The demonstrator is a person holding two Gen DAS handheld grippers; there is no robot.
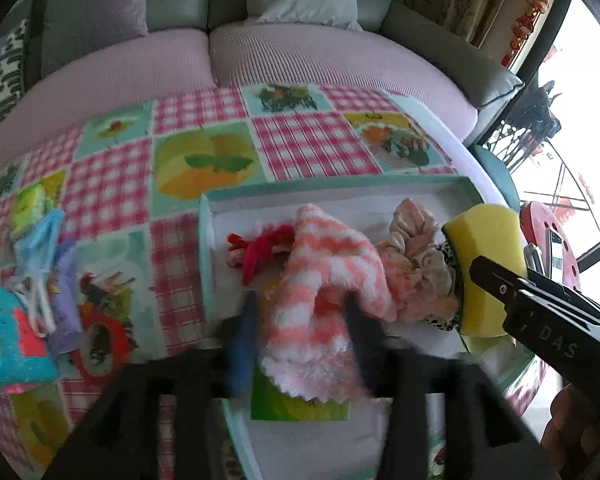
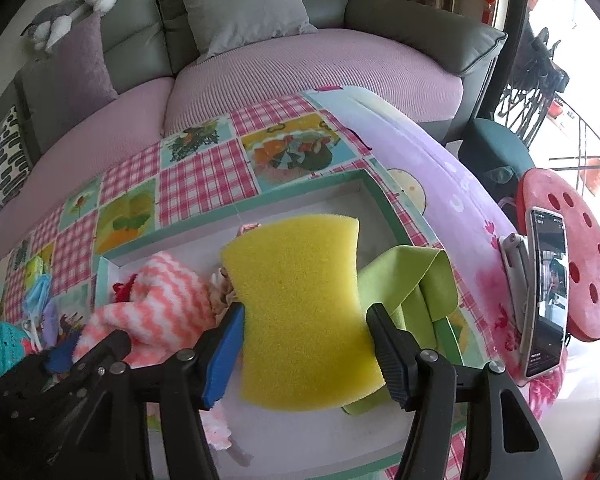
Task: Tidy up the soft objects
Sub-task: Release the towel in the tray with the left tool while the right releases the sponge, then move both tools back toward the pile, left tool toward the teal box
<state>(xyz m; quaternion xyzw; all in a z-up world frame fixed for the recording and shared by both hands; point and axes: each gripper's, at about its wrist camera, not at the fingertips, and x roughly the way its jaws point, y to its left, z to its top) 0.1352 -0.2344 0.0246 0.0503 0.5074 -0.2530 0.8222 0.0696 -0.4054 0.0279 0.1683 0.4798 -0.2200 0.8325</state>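
1. In the right wrist view, a yellow sponge (image 2: 300,312) is seen clamped between the two pads of the right gripper (image 2: 306,350), held upright over the white floor of a teal-rimmed tray (image 2: 260,208).
2. The same sponge (image 1: 486,272) appears in the left wrist view at the right edge, with one black finger of the right gripper (image 1: 512,292) laid across it; the second finger is hidden behind it there.
3. The left gripper (image 1: 300,320) is shown in its own view, blurred, with its jaws parted on either side of a pink-and-white striped fluffy cloth (image 1: 320,280); whether the pads press on the cloth cannot be told.
4. The cloth lies inside the tray (image 1: 206,240), between a red item (image 1: 260,248) and a pale pink scrunchie (image 1: 414,236).
5. Only the right wrist view shows a green cloth (image 2: 412,284) folded over the tray's right rim, a phone (image 2: 546,292) propped against a red stool, and a plush toy (image 2: 76,0) on the sofa back.
6. Only the left wrist view clearly shows a green pad (image 1: 296,404) under the striped cloth and a heap of small items (image 1: 40,264) on the checked tablecloth (image 1: 308,140), well left of the tray.
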